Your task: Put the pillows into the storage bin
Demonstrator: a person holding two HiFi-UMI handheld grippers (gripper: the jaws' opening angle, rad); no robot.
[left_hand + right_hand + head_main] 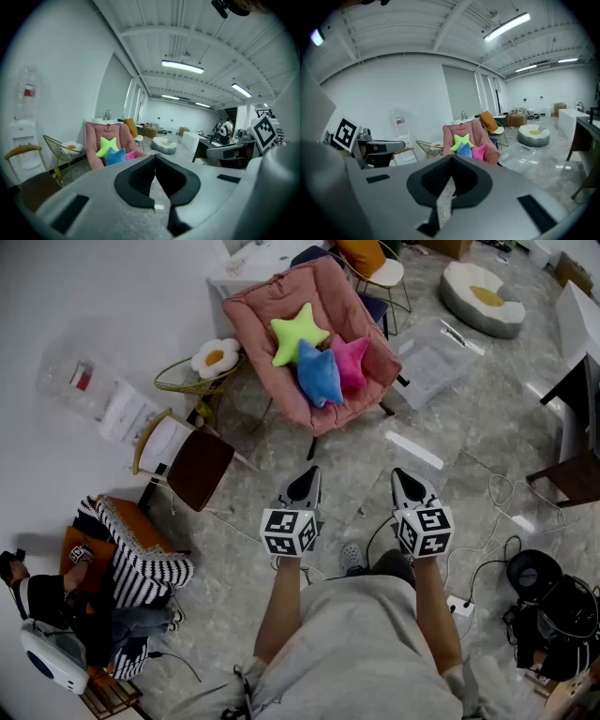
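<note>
The grey marbled floor (450, 427) bears a pink chair (267, 320), a clear plastic storage bin (433, 357) just beside it, a round fried-egg cushion (483, 298) farther off, a gold wire chair (186, 385), a brown-seated chair (195, 467) and loose cables (495, 521).

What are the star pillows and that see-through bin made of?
The star pillows look like soft plush fabric with stuffing inside: their points are puffy and rounded, and the bright colours look matte, not shiny. The bin looks like hard clear plastic: you can see right through it, and its edges catch the light.
</note>
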